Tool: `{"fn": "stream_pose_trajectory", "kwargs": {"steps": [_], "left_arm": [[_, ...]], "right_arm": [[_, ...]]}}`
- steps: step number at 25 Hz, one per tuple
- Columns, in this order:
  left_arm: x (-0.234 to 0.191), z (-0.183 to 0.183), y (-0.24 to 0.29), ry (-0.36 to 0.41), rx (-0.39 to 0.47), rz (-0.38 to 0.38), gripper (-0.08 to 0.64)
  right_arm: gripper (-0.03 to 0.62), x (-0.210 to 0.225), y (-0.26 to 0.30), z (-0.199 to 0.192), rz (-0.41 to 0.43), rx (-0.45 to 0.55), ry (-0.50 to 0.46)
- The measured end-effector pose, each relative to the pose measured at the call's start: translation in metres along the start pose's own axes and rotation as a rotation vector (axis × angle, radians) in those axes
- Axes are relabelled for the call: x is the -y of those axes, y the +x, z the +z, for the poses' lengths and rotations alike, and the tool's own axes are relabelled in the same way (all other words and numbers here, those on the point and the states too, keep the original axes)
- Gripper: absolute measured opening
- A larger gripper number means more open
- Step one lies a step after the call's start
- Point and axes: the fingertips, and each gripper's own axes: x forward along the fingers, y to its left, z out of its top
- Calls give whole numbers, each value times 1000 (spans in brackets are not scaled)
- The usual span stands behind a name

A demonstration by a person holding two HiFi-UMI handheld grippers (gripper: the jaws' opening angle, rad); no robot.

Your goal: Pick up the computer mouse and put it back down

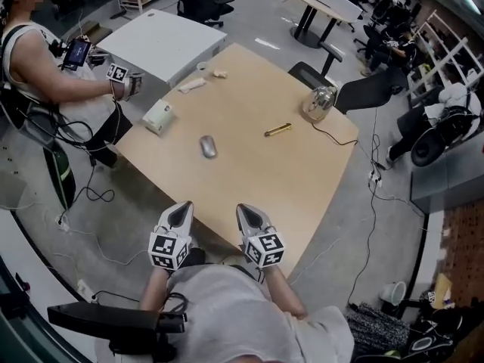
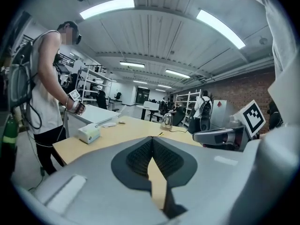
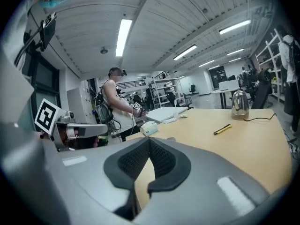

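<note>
Tongs, clenched and empty: the left tongs (image 1: 181,207) and right tongs (image 1: 243,209) are held at the near edge of the table (image 1: 302,180). The computer mouse (image 1: 208,147) lies well ahead, mid-table. If the tongs are not opened before contact, the mouse is likely to be pushed away rather than grasped.

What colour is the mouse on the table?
Silvery grey. The mouse shows best in the head view, lying on the tan table.
</note>
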Motion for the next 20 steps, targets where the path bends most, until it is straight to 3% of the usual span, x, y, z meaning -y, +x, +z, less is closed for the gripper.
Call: {"fn": "stream_pose_trajectory", "kwargs": {"steps": [6, 11, 20], "left_arm": [[-58, 14, -11, -11, 28, 38, 18], [-100, 14, -21, -23, 41, 58, 19], [-146, 17, -69, -47, 45, 80, 19]], "right_arm": [[6, -35, 52, 15, 42, -4, -17], [6, -48, 86, 15, 30, -15, -23], [6, -102, 107, 22, 16, -15, -16]]}}
